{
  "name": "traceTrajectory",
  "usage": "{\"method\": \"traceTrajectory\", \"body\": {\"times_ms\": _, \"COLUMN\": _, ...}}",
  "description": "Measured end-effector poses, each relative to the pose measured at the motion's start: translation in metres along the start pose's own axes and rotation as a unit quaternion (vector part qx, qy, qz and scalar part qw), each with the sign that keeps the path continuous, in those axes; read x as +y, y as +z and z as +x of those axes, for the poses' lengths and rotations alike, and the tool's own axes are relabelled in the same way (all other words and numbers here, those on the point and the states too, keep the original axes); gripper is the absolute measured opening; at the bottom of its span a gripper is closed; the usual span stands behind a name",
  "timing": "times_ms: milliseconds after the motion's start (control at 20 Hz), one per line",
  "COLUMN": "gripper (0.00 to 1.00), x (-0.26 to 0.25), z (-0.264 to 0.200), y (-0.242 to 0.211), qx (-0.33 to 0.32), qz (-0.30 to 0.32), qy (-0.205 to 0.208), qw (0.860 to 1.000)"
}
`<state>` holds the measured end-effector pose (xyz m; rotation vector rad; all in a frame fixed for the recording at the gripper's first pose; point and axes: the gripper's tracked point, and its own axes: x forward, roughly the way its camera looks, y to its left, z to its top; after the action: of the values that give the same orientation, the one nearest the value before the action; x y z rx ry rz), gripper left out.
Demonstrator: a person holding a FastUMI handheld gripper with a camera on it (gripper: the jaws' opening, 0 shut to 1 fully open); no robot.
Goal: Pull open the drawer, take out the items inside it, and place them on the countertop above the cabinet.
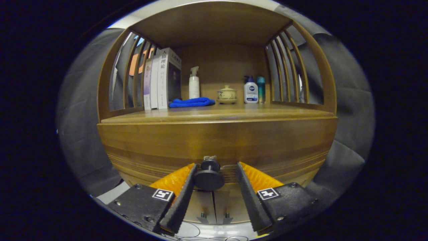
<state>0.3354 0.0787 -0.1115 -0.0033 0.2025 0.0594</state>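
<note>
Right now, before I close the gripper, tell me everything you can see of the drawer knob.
The drawer knob is dark and round, a flat disc on a short neck, with a pale metal fitting behind it. It juts from the wooden drawer front, which looks shut. It sits between the fingers of the open gripper, nearer the left finger; whether that one touches it is unclear.

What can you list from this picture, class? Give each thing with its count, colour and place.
Cabinet: one, brown wood, straight ahead.
Drawer knob: one, black, between the fingers.
Countertop: one, brown, above the drawer front.
Books: about three, white and pale, upright at the countertop's left.
Cloth: one, blue, folded beside the books.
Pump bottle: one, white, behind the cloth.
Lidded cup: one, cream, mid-countertop.
Bottles: two, white and teal, right of the cup.
Gripper: one, open, fingers flanking the knob; contact unclear.
</note>
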Motion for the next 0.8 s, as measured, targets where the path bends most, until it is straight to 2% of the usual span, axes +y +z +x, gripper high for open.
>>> {"method": "traceTrajectory", "body": {"times_ms": 100, "gripper": 0.64, "x": 0.008, "z": 0.0, "y": -0.005, "qx": 0.008, "qz": 0.006, "qy": 0.01, "qw": 1.0}}
{"method": "traceTrajectory", "body": {"times_ms": 200, "gripper": 0.51, "x": 0.004, "z": -0.003, "y": -0.007, "qx": 0.009, "qz": 0.004, "qy": 0.001, "qw": 1.0}}
{"method": "traceTrajectory", "body": {"times_ms": 250, "gripper": 0.48, "x": 0.005, "z": -0.002, "y": -0.008, "qx": 0.012, "qz": 0.011, "qy": 0.003, "qw": 1.0}}
{"method": "traceTrajectory", "body": {"times_ms": 350, "gripper": 0.44, "x": 0.007, "z": -0.001, "y": -0.008, "qx": 0.02, "qz": 0.028, "qy": 0.009, "qw": 0.999}}
{"method": "traceTrajectory", "body": {"times_ms": 500, "gripper": 0.38, "x": 0.006, "z": -0.004, "y": -0.009, "qx": 0.027, "qz": 0.023, "qy": 0.003, "qw": 0.999}}
{"method": "traceTrajectory", "body": {"times_ms": 800, "gripper": 0.36, "x": 0.006, "z": -0.026, "y": -0.015, "qx": 0.033, "qz": 0.024, "qy": -0.001, "qw": 0.999}}
